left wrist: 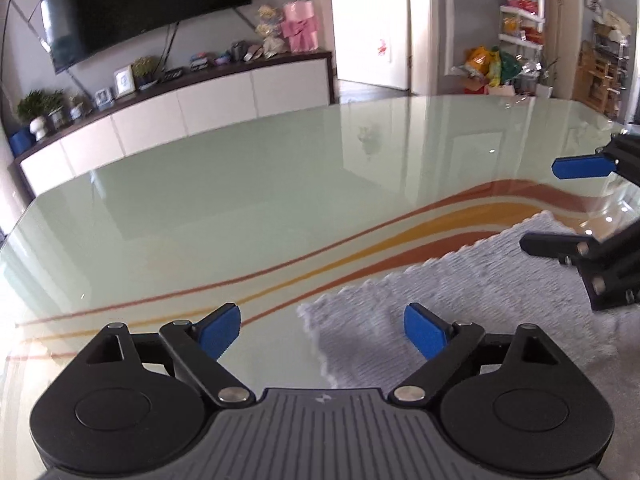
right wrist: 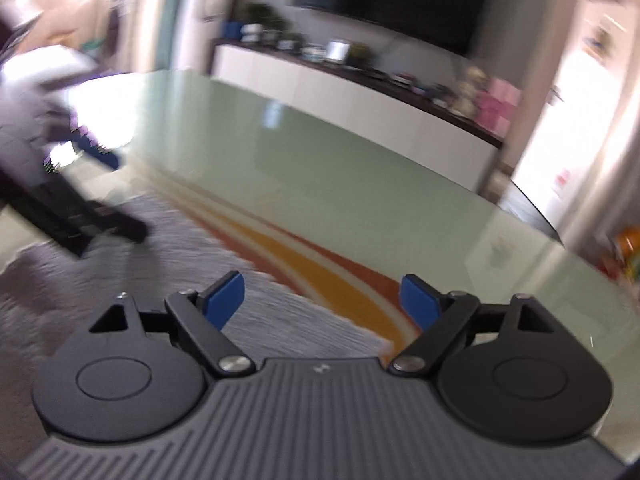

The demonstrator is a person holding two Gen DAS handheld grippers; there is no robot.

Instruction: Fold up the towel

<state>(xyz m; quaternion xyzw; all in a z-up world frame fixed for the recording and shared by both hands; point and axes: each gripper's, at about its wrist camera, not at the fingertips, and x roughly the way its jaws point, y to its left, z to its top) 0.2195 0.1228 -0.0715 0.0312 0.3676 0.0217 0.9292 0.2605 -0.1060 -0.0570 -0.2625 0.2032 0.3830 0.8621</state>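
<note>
Table (left wrist: 224, 200): one, glossy pale green top, crossed by curved orange and yellow stripes.

Sideboard (left wrist: 200, 116): one, white fronts under a dark top, along the far wall; carries small potted plants, framed pictures and assorted small items, too small to count reliably.

Television (left wrist: 136, 0): one, dark screen, wall-mounted above the sideboard.

Towel (left wrist: 460, 304): one, light grey, ribbed pile, lying flat on the near part of the table, its corner between the left fingers.

Left gripper (left wrist: 322, 330): one, two blue-padded fingers (left wrist: 220, 330) standing wide apart above the towel corner, gripping nothing.

Right gripper (right wrist: 322, 302): one, two blue-padded fingers (right wrist: 226, 300) wide apart over the towel's edge, nothing clamped.

Writing: a small pale logo on each gripper body, unreadable; no legible labels.
</note>
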